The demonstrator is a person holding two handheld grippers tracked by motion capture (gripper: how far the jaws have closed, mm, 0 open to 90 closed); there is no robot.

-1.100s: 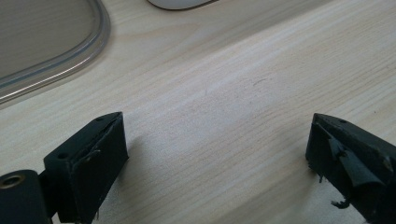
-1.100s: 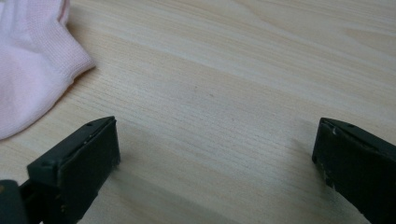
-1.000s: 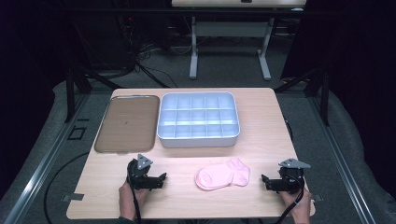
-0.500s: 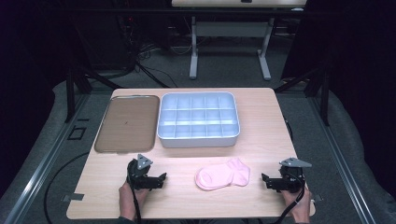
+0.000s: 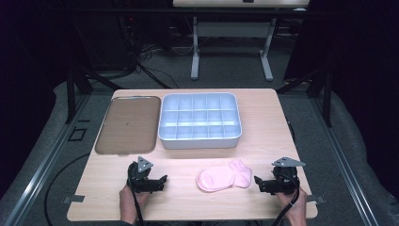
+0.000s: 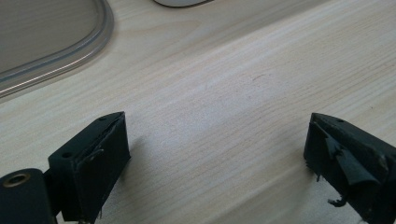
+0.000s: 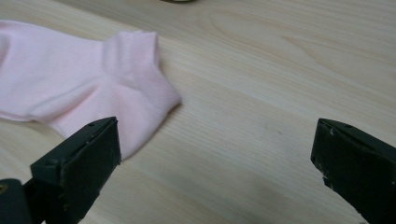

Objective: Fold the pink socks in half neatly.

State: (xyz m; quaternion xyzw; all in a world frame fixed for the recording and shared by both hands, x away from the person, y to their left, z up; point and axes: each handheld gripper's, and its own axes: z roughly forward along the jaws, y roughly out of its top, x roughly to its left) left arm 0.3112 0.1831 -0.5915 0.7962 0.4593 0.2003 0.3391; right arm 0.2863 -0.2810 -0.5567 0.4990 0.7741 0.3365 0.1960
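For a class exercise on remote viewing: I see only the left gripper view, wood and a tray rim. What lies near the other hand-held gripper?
Observer: A pink sock lies on the table, just before the right hand-held gripper.
Operator: Is it gripped?
Observer: No, the jaws stand wide apart, with the sock's edge by one jaw.
Operator: What sits beyond my tray?
Observer: Beside the brown tray stands a white divided box, its compartments bare.
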